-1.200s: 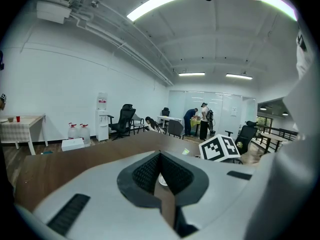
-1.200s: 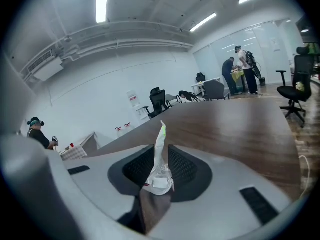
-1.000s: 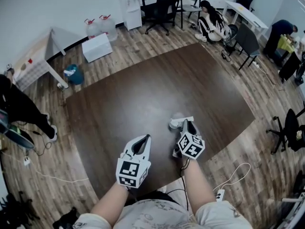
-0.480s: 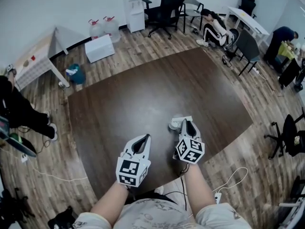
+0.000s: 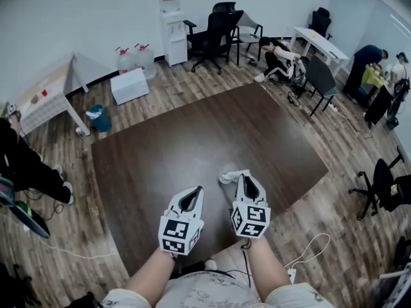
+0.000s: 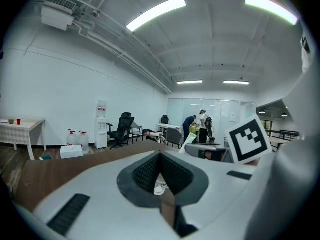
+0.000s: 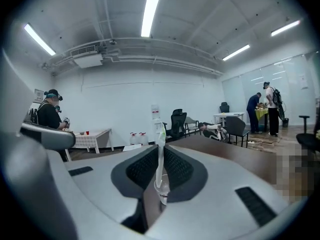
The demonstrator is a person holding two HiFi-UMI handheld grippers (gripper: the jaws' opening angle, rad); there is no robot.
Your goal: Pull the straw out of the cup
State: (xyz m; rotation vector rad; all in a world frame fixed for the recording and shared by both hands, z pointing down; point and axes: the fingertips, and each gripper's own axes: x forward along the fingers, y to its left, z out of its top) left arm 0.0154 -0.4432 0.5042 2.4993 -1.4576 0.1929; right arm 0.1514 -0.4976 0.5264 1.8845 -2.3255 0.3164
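Observation:
A thin white straw (image 7: pixel 160 139) stands upright between the tips of my right gripper (image 7: pixel 160 151), which pinches it while the jaws are closing further. A small clear cup (image 7: pixel 161 184) shows just under the straw's lower end; I cannot tell whether the end is still inside it. In the head view the cup (image 5: pixel 225 176) lies just left of the right gripper (image 5: pixel 246 179) over the dark table. My left gripper (image 5: pixel 194 191) hovers beside it, shut and holding nothing. In the left gripper view the cup (image 6: pixel 159 186) shows through the hollow of the jaws and the straw (image 6: pixel 189 140) sticks up on the right.
The dark brown table (image 5: pixel 180 133) stretches ahead. Beyond it stand office chairs (image 5: pixel 215 24), a water dispenser (image 5: pixel 172 21), a white box (image 5: pixel 128 85) and a small side table (image 5: pixel 45 92). A person sits on the floor (image 5: pixel 276 53); others stand at the far right.
My right gripper has risen and rolled with the straw in its tips. The left gripper has lifted a little. The cup stays close under the right gripper's tip.

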